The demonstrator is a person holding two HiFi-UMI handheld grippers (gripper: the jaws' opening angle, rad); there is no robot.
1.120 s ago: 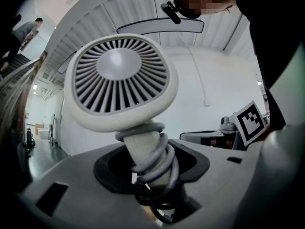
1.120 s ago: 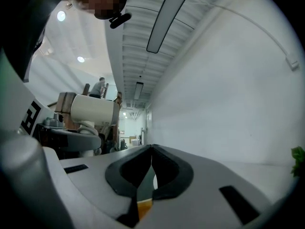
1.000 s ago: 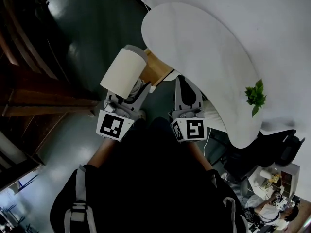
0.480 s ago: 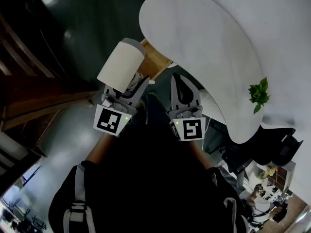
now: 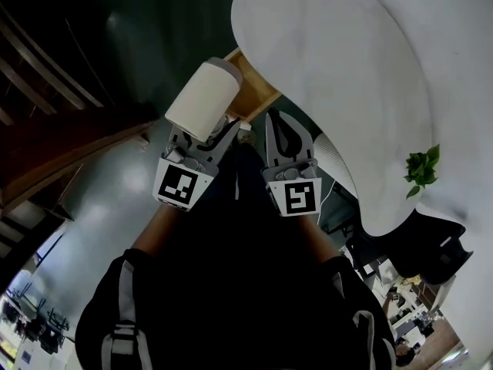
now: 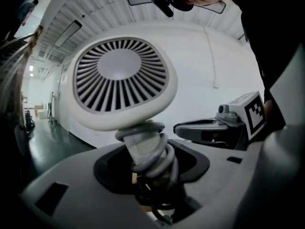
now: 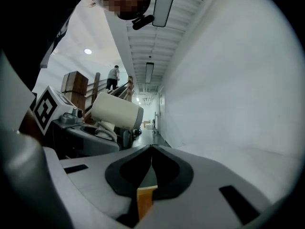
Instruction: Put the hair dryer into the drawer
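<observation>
The cream hair dryer (image 5: 204,100) rides in my left gripper (image 5: 209,139), which is shut on its handle; the barrel points up and away. In the left gripper view the dryer's rear grille (image 6: 119,80) fills the middle, and its cord-wrapped handle (image 6: 148,152) sits clamped between the jaws. My right gripper (image 5: 283,129) is beside it on the right, shut and holding nothing; its closed tips (image 7: 151,149) meet in a line. The wooden drawer (image 5: 253,91) shows just beyond both grippers, under the white table (image 5: 347,68). From the right gripper view the dryer (image 7: 116,111) is at the left.
A dark wooden staircase (image 5: 54,145) runs along the left over a glossy grey floor (image 5: 100,199). A small green plant (image 5: 422,172) stands at the table's right end. A person (image 7: 113,73) is far off on the stairs.
Both grippers have moved together closer to the wooden drawer, the left one still carrying the hair dryer. The right jaws stay shut.
</observation>
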